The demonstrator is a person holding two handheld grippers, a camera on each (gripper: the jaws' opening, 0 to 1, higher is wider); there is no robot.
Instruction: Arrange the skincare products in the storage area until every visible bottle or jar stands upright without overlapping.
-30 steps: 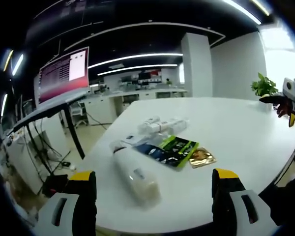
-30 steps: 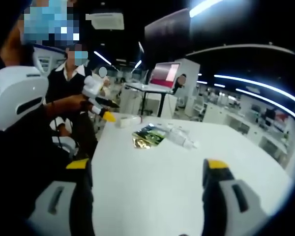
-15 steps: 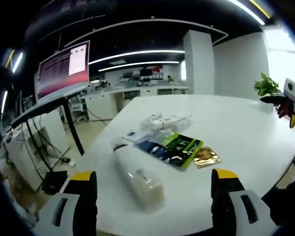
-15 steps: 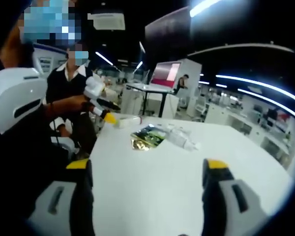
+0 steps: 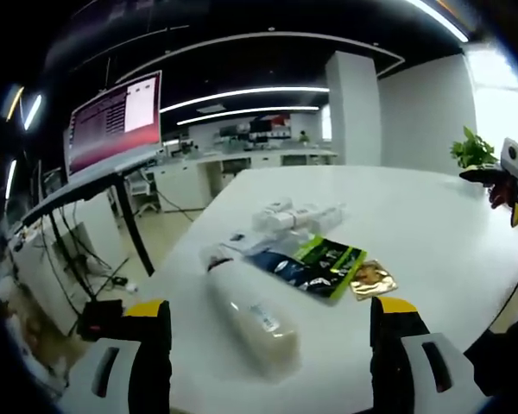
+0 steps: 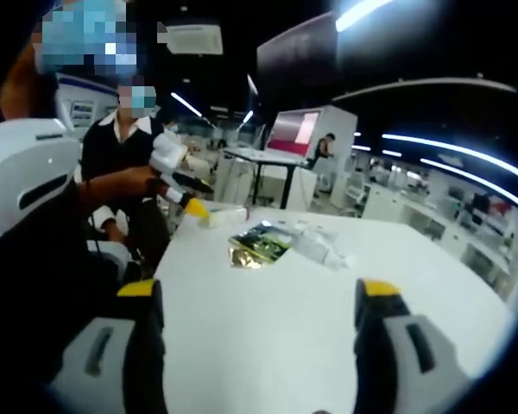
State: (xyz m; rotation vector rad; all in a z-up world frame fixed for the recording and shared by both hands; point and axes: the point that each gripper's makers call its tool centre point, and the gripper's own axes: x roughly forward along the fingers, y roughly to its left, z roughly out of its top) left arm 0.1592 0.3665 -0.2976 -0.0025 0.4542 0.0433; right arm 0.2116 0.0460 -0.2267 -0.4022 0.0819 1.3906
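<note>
A large clear bottle (image 5: 252, 317) lies on its side on the white table (image 5: 432, 233), its cap toward the far left. Beyond it lie several small white bottles and tubes (image 5: 297, 215), all on their sides. Dark blue and green sachets (image 5: 314, 262) and a gold sachet (image 5: 373, 280) lie flat beside them. My left gripper (image 5: 271, 307) is open, just short of the big bottle. My right gripper (image 6: 259, 290) is open over bare table, far from the sachets (image 6: 261, 241) and the lying bottle (image 6: 319, 246). The left gripper (image 6: 178, 179) also appears there, next to the white tubes (image 6: 225, 212).
The right gripper (image 5: 511, 175) hangs at the table's far right edge by a potted plant (image 5: 470, 150). A monitor (image 5: 116, 121) stands on a side desk left of the table. A person in black (image 6: 125, 172) stands at the table's left end.
The left camera has crept a little closer to the lying bottle, so the products sit slightly lower and larger. The right gripper view has hardly shifted.
</note>
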